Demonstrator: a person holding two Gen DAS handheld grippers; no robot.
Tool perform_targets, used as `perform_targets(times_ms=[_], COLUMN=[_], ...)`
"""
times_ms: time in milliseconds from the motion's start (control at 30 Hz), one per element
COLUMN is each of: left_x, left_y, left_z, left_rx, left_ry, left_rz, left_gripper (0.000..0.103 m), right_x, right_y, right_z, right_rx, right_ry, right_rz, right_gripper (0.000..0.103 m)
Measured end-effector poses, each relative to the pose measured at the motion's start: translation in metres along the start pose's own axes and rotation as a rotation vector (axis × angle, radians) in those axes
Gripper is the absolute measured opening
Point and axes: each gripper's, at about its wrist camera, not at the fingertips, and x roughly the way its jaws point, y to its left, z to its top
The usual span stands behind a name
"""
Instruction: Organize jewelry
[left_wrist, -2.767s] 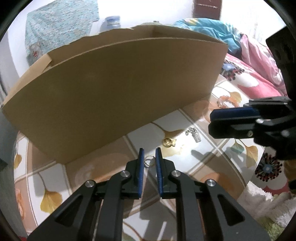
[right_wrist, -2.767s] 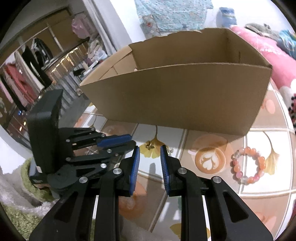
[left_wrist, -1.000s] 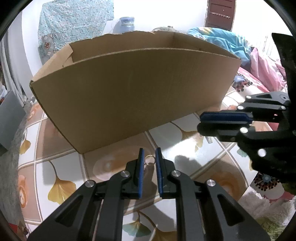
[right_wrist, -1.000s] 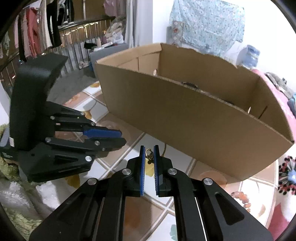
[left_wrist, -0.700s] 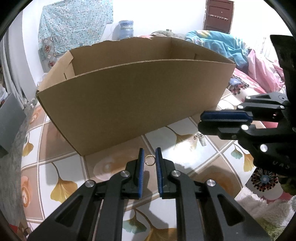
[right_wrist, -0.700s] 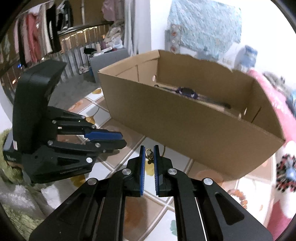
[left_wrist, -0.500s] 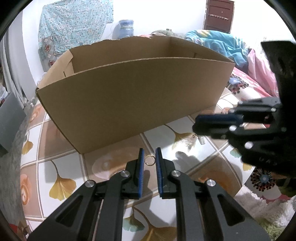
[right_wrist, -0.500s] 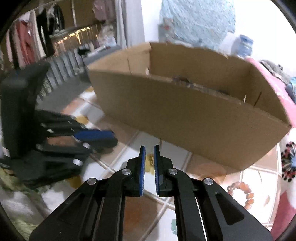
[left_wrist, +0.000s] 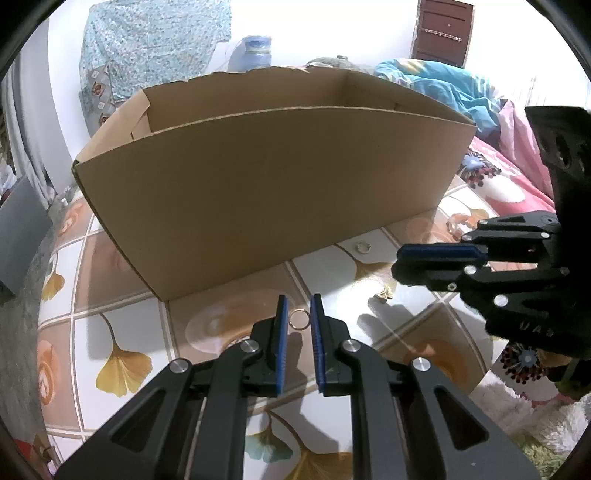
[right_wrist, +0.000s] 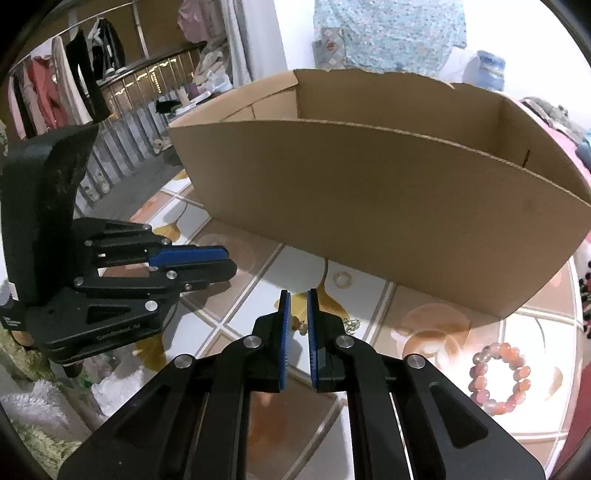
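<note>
Left gripper (left_wrist: 298, 314) clenched on thin ring (left_wrist: 299, 318), held by edge near cardboard box (left_wrist: 273, 177). Ring light, stiff, slippery: likely slips. Right gripper (right_wrist: 298, 308) pinches small gold piece (right_wrist: 297, 325). Bead bracelet (right_wrist: 499, 377) right on table.

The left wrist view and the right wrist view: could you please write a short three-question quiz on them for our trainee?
1. True or false: the pink bead bracelet lies on the tile-patterned table, outside the open brown cardboard box.
2. What does the left tool grip? A) a small thin metal ring B) the bracelet C) nothing
3. Where does the pale flat ring lie?

Key:
1. True.
2. A.
3. On the table, just in front of the box's near wall, with no tool touching it.
</note>
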Motion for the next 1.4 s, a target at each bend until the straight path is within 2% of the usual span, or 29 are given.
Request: perform_targets(times_ms=[367, 500, 567, 600, 667, 733, 867, 1000, 1133, 1200, 1400], left_x=[-0.017, -0.027, -0.026, -0.024, -0.021, -0.017, -0.011, -0.007, -0.005, -0.003, -0.004], left_y=[-0.004, -0.009, -0.01, -0.01, -0.009, -0.009, -0.006, -0.004, -0.002, -0.001, 0.001], left_z=[0.006, 0.009, 0.008, 0.007, 0.005, 0.003, -0.001, -0.003, -0.003, -0.003, -0.004], left_rx=[0.018, 0.041, 0.041, 0.04, 0.034, 0.027, 0.019, 0.014, 0.008, 0.005, 0.004], left_ry=[-0.051, -0.073, -0.066, -0.06, -0.045, -0.033, -0.017, -0.009, -0.004, -0.002, -0.003], left_rz=[-0.014, -0.015, -0.015, -0.013, -0.009, -0.012, -0.013, -0.013, -0.012, -0.013, -0.013], left_gripper=[0.011, 0.011, 0.011, 0.011, 0.011, 0.011, 0.011, 0.011, 0.011, 0.011, 0.011], right_x=[-0.028, -0.028, -0.021, -0.019, -0.01, -0.001, 0.019, 0.033, 0.033, 0.032, 0.031], right_y=[0.015, 0.014, 0.012, 0.012, 0.014, 0.016, 0.016, 0.016, 0.022, 0.023, 0.021], right_z=[0.008, 0.006, 0.004, 0.003, 0.0, -0.003, -0.005, -0.009, -0.012, -0.013, -0.012], right_rx=[-0.078, -0.077, -0.069, -0.066, -0.069, -0.072, -0.067, -0.058, -0.079, -0.075, -0.075], right_ry=[-0.091, -0.079, -0.046, -0.035, -0.016, 0.004, 0.037, 0.067, 0.053, 0.052, 0.047], right_rz=[-0.032, -0.018, -0.008, -0.01, -0.013, -0.021, -0.048, -0.068, -0.103, -0.099, -0.085], right_gripper=[0.007, 0.007, 0.011, 0.02, 0.03, 0.033, 0.033, 0.02, 0.016, 0.012, 0.01])
